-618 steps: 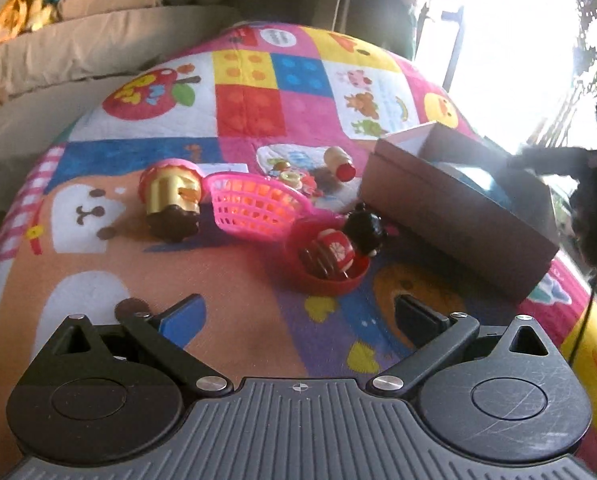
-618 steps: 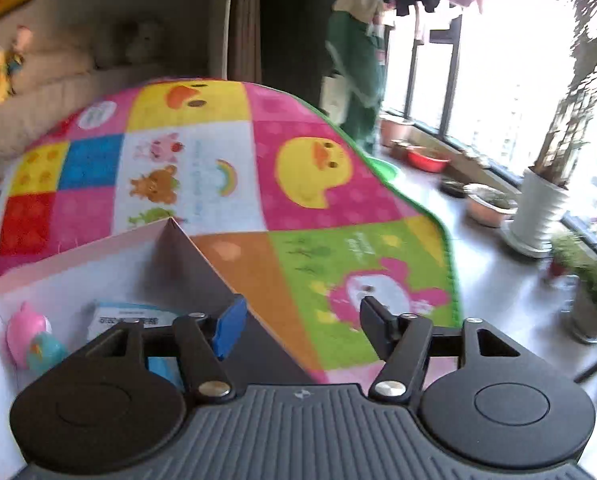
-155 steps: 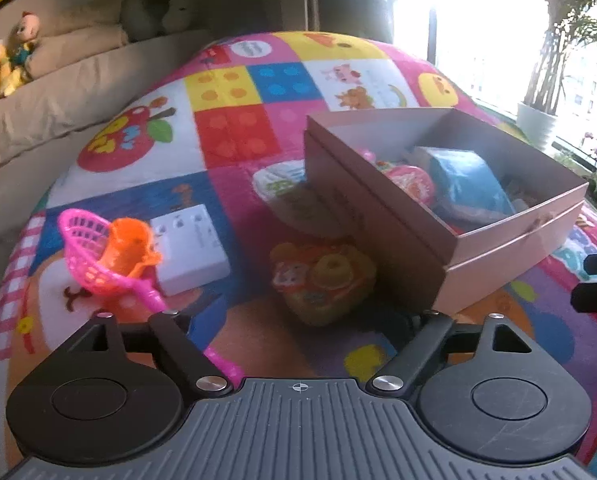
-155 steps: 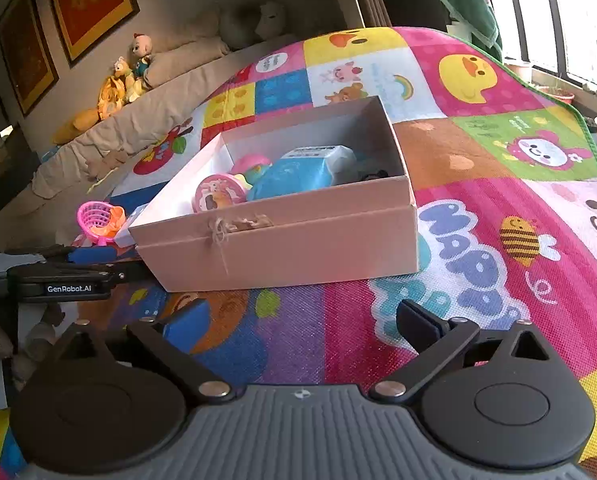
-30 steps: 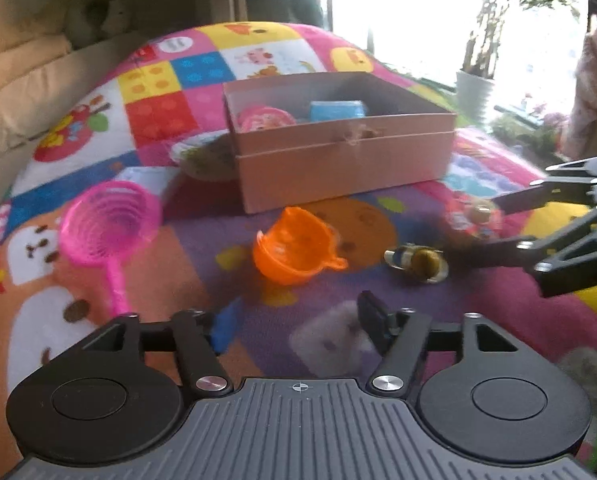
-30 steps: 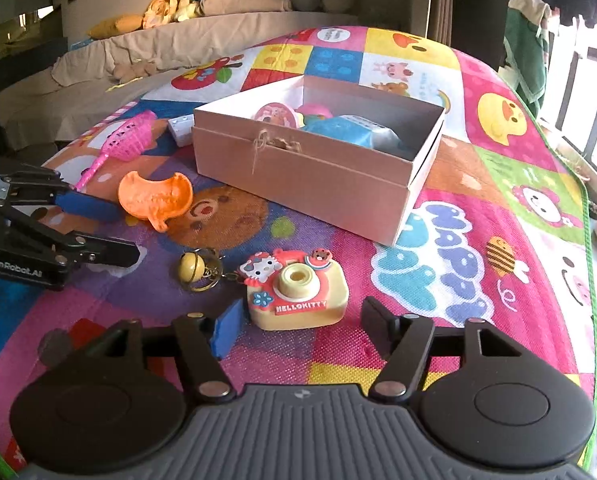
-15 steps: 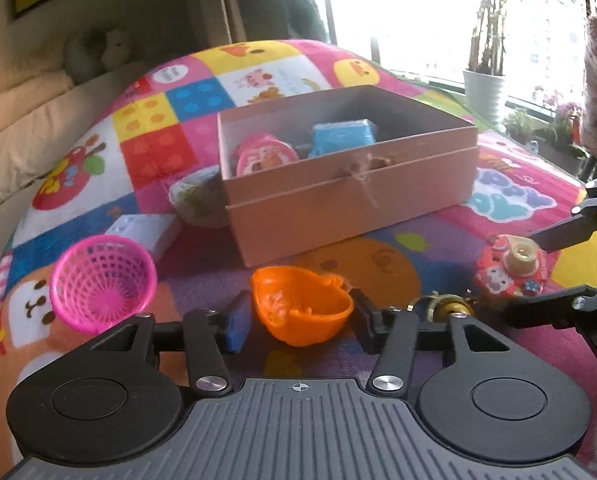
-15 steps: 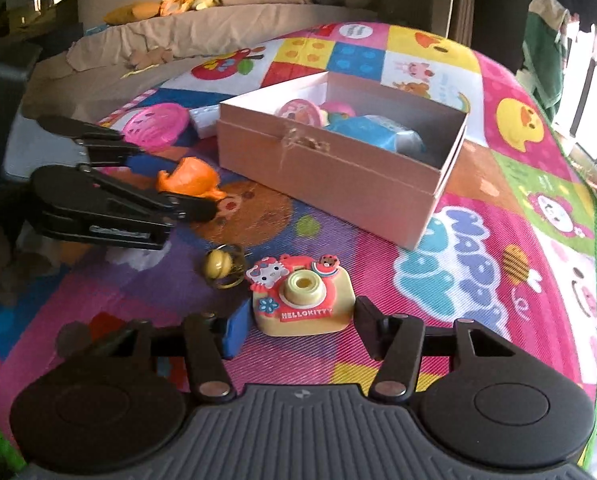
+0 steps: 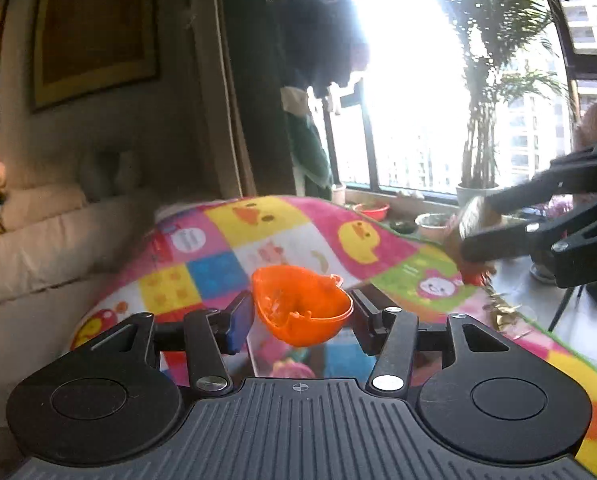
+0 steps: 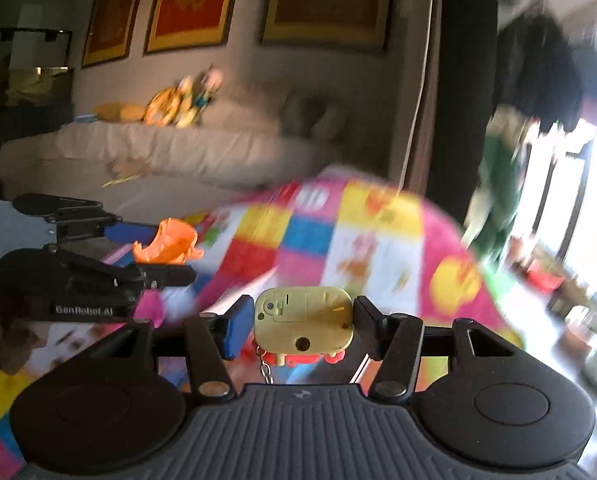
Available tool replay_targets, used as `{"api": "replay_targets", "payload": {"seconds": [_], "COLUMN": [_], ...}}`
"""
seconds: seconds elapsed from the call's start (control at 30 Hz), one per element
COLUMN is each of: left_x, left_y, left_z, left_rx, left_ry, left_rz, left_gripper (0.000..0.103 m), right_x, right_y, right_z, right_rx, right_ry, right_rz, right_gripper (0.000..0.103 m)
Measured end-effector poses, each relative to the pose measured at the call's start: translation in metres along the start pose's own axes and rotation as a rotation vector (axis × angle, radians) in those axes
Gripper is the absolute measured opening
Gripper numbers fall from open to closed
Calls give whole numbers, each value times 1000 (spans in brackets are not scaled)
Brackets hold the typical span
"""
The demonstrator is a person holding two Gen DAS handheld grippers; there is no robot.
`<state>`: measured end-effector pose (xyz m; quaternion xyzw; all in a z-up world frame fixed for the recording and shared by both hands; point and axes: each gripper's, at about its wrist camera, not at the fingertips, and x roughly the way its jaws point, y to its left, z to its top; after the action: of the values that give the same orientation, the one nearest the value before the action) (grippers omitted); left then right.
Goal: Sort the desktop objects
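Your left claw (image 9: 302,312) pinches the orange toy cup (image 9: 301,305) by its sides, bowl tipped toward the camera, lifted above the patchwork play mat (image 9: 258,236). Your right claw (image 10: 303,322) clamps the yellow toy camera (image 10: 304,317) back-side up, its keychain (image 10: 267,368) dangling below. Both are raised clear, probably for carrying to the box, which isn't visible here. The mat covers the table; behind it sit a beige sofa (image 10: 170,152), framed pictures (image 10: 190,4), a bright window and a potted palm (image 9: 478,120).
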<state>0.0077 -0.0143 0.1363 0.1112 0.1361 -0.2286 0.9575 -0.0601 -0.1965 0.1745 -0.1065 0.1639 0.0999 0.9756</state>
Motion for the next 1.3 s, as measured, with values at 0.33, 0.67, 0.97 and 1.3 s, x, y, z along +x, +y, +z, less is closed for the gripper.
{"api": "replay_targets", "payload": {"seconds": [0.33, 0.67, 0.97, 1.3], "left_x": [102, 89, 28, -21], "left_y": [6, 32, 59, 100], "left_z": [-35, -60, -92, -164], "left_rx": [-39, -102, -177, -379], "left_ry": [160, 260, 233, 292], "left_rz": [28, 90, 170, 276], "left_gripper": [60, 86, 96, 97], "right_x": [98, 132, 127, 200], "right_y": [-16, -8, 30, 94], "right_z": [2, -31, -25, 33], "right_rx": [62, 111, 69, 143], "right_ry": [104, 218, 211, 353], "right_rz": [4, 33, 116, 368], "right_gripper": [55, 59, 67, 73]}}
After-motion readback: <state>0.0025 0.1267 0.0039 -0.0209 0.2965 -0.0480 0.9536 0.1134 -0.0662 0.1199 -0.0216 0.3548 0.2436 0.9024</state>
